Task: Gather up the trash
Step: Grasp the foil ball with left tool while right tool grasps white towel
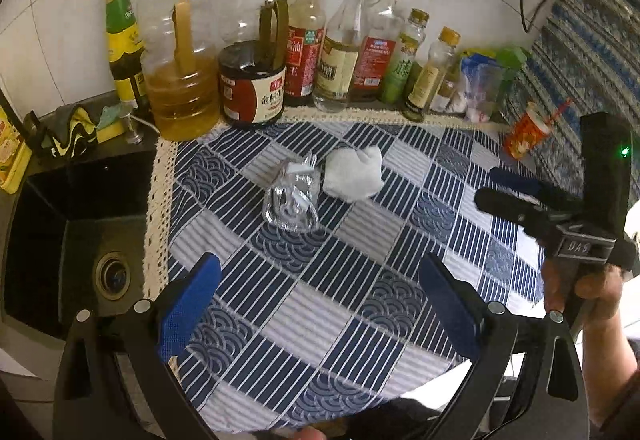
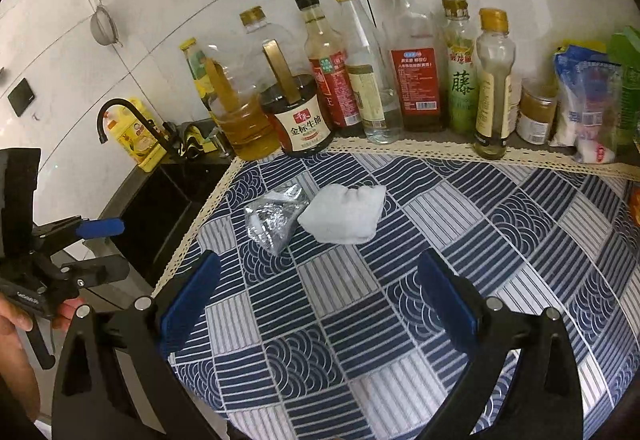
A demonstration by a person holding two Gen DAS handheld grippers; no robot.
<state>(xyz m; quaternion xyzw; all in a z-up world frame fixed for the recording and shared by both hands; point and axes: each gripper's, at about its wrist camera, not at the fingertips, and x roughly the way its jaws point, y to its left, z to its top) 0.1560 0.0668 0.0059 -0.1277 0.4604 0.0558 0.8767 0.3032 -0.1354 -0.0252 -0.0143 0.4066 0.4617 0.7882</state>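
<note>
The tablecloth (image 1: 328, 272) is a navy-and-white patchwork of stripes and wave scales, edged in cream lace. On it lie a white crumpled tissue (image 1: 354, 175) and a clear, silvery wrapper (image 1: 292, 195) (glinting grey). Both tools wear blue pads (image 2: 192, 304).
</note>
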